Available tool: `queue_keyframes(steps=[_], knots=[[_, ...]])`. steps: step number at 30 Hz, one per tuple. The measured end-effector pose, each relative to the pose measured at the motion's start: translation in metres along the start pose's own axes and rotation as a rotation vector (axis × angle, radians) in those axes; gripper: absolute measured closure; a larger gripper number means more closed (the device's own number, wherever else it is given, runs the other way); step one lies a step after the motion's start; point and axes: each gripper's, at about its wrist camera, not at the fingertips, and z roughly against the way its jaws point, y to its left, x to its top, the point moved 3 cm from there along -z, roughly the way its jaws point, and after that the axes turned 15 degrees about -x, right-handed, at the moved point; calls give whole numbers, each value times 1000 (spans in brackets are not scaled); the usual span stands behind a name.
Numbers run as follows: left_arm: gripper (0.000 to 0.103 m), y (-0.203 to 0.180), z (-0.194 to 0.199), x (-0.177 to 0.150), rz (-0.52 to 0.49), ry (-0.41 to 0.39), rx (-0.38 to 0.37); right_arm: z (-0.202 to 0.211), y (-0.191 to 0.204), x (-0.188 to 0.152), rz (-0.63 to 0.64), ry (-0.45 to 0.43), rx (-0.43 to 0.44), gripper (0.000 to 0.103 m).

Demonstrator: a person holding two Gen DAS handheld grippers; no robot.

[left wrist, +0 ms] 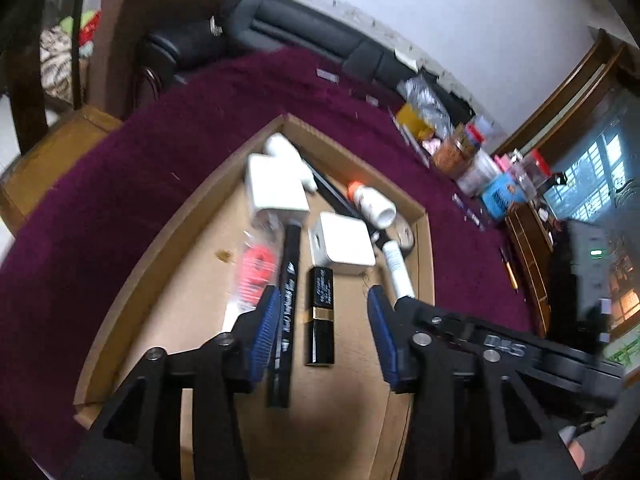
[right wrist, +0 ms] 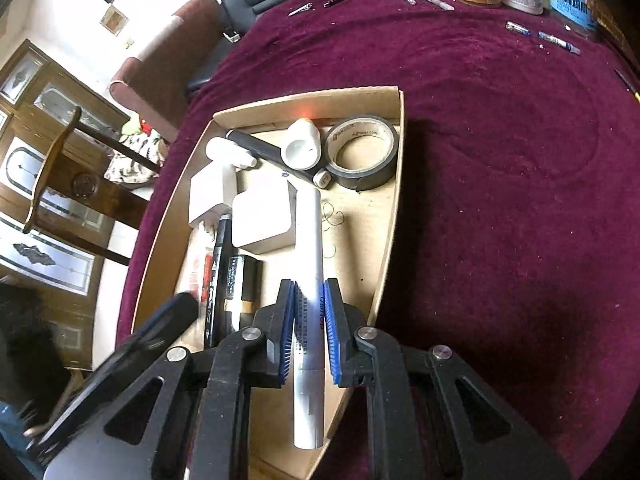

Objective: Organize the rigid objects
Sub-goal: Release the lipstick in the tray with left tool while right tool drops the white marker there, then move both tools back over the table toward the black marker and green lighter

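Clamping silver pen (right wrist: 310, 280) — right tongs (right wrist: 310, 320).

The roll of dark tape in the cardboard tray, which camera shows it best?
The right wrist view: the dark tape roll lies fully visible in the cardboard tray's far corner. In the left wrist view only a sliver shows, behind the white bottle.

Silver-white pen (right wrist: 308, 280) lengthwise over cardboard tray (right wrist: 394, 184); black lipstick tube (left wrist: 319, 316), black marker (left wrist: 285, 320) flat inside.
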Motion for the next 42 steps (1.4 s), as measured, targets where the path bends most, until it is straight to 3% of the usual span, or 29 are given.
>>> queue_keyframes(steps=[4, 10, 11, 13, 17, 25, 32, 42], knots=[[45, 0, 29, 2, -23, -67, 42, -5, 8, -2, 1, 14, -41, 91], [39, 4, 48, -3, -1, -90, 51, -18, 11, -8, -31, 57, -41, 89], [38, 5, 50, -3, 2, -90, 49, -17, 12, -8, -23, 48, -32, 87], [38, 6, 53, -5, 4, -95, 59, -14, 15, -9, 2, 36, -20, 74], [38, 2, 57, -10, -17, -102, 100, 8, 16, -9, 63, -70, -50, 60], [38, -28, 60, -19, -110, -127, 164, 65, -21, -14, 108, -368, -237, 26], [38, -67, 45, -31, -220, -98, 182, 83, -74, -21, 67, -465, -402, 26], [38, -116, 10, -50, -303, -2, 177, 91, -132, -29, 15, -482, -488, 26]])
